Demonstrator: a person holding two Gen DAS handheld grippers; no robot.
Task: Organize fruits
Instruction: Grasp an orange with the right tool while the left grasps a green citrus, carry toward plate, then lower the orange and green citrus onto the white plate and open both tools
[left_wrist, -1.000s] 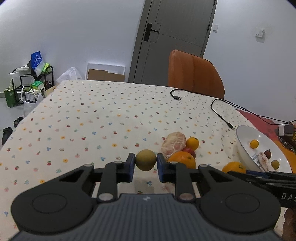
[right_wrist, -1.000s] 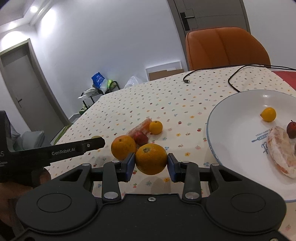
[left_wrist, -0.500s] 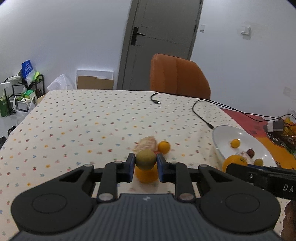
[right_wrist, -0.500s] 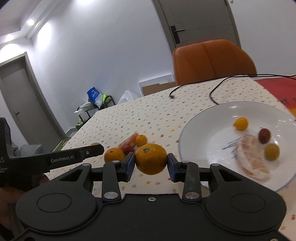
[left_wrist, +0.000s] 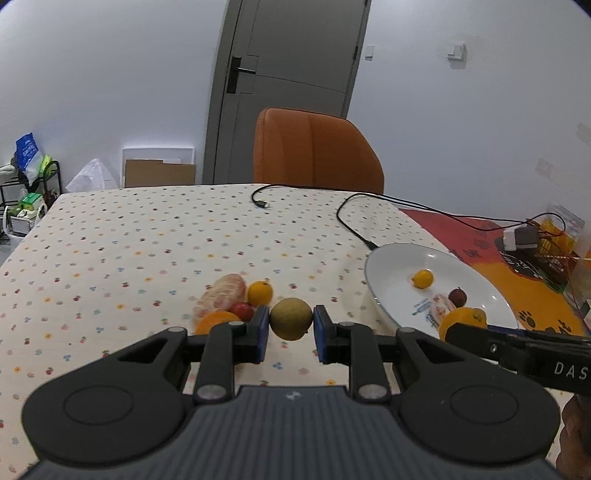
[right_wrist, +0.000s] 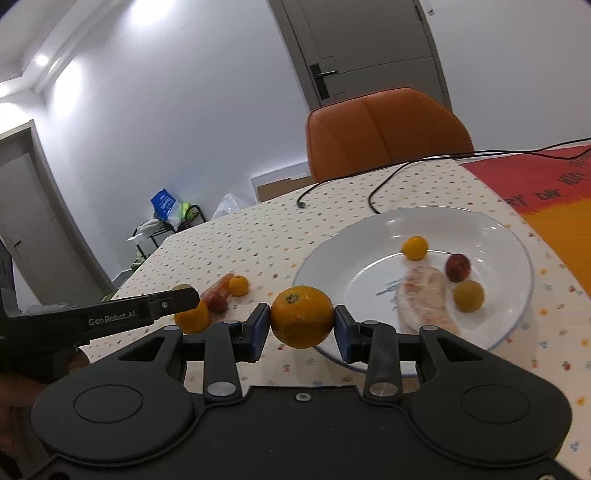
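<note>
Both grippers have swung rightward over the last second, so the white plate now fills much of the right wrist view. Clamped between the blue pads of the right gripper is a large orange, held in the air just over the plate's near-left rim. The left gripper is closed on a greenish-brown round fruit, above the dotted tablecloth between the plate and a small cluster left on the cloth: a wrapped pomelo piece, a small tangerine, a red fruit and another orange. On the plate lie a tangerine, a dark red fruit, a yellowish fruit and a wrapped pomelo segment.
</note>
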